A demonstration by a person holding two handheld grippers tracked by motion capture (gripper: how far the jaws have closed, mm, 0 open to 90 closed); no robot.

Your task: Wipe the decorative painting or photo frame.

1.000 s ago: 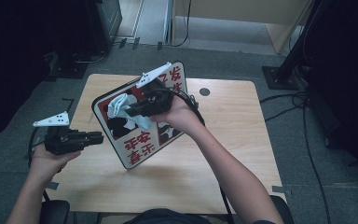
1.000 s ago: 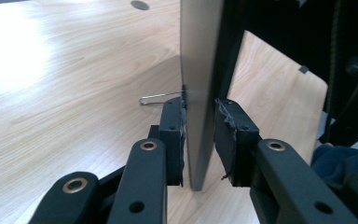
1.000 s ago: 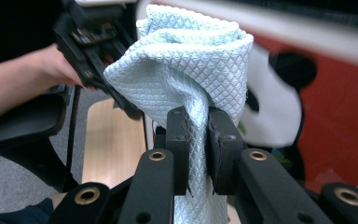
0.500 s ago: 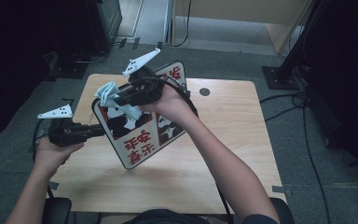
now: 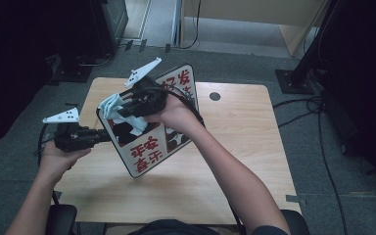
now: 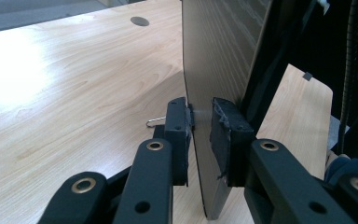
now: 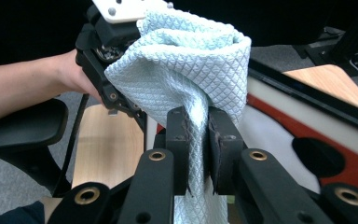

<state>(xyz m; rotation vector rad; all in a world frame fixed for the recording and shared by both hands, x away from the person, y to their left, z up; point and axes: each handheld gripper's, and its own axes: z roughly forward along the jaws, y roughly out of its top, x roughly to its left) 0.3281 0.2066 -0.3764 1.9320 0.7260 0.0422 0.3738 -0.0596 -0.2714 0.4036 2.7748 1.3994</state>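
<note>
Sign board (image 5: pixel 152 142) with red Chinese characters now tilted higher, left hand-held gripper (image 5: pixel 100 136) just clamped its edge, right hand-held gripper (image 5: pixel 120 111) pinching cloth (image 5: pixel 113 105)

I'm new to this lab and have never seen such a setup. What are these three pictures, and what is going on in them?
A person sits at a wooden table and holds a hand-operated clamp tool with two black jaws in each hand. The high view looks down from above. The other two come from small cameras riding on each tool, looking along its jaws.

The left gripper pinches the edge of a flat sign board printed with red characters, holding it tilted up off the table; its jaws have just been closing on that edge. The right gripper is clamped on a light blue cloth, held against the board's face, probably to wipe it.
</note>
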